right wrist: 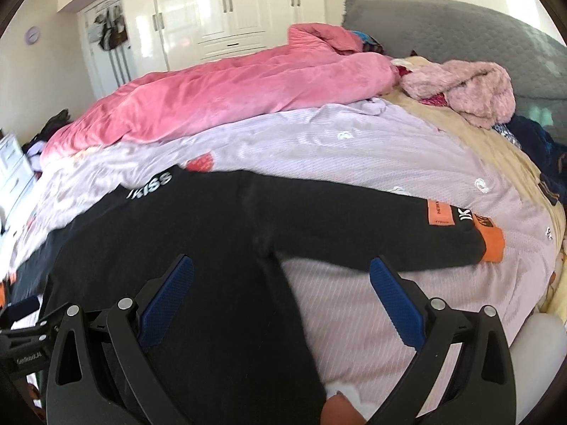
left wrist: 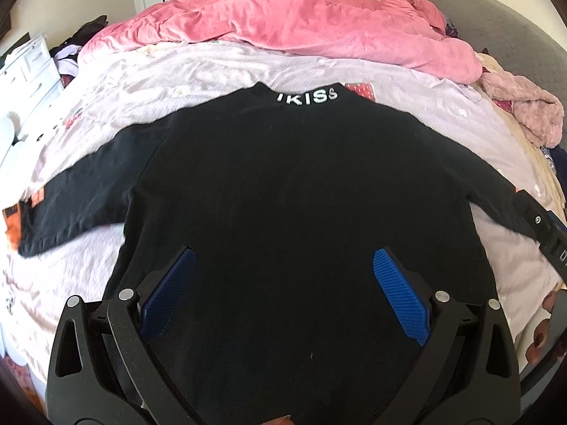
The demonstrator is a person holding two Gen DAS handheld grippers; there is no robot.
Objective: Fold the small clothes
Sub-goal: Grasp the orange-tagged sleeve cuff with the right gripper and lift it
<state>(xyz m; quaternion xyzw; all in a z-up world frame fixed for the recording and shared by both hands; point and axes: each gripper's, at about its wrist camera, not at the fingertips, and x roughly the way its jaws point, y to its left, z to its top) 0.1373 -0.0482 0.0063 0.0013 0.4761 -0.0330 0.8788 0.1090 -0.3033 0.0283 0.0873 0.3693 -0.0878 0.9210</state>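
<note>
Lying flat on the bed, a black long-sleeved top [left wrist: 283, 184] was spread with its back up and both sleeves stretched out to the sides. White letters reading "KISS" [left wrist: 308, 97] ran across the collar at the far end. In the right wrist view the right sleeve [right wrist: 372, 226] reached across the sheet and ended in an orange cuff [right wrist: 494, 244], with an orange patch [right wrist: 439, 212] just before it. In the left wrist view the left sleeve [left wrist: 78, 191] ended near an orange cuff at the picture's edge.

The left tool [left wrist: 281, 276] hovered over the lower middle of the top, its two blue-padded fingers [left wrist: 400, 294] spread wide and holding nothing. The right tool [right wrist: 281, 283] was likewise wide open and empty, over the right side edge of the top below the armpit, one finger above black cloth and the other above bare sheet.

Under the top lay a pale lilac sheet [left wrist: 219, 67]. Beyond it a pink quilt [left wrist: 301, 24] was heaped along the far side of the bed. A fuzzy pink garment [right wrist: 464, 88] sat near the grey headboard [right wrist: 443, 24], with dark clothes [right wrist: 535, 141] beside it. White wardrobes [right wrist: 226, 7] stood against the far wall.
</note>
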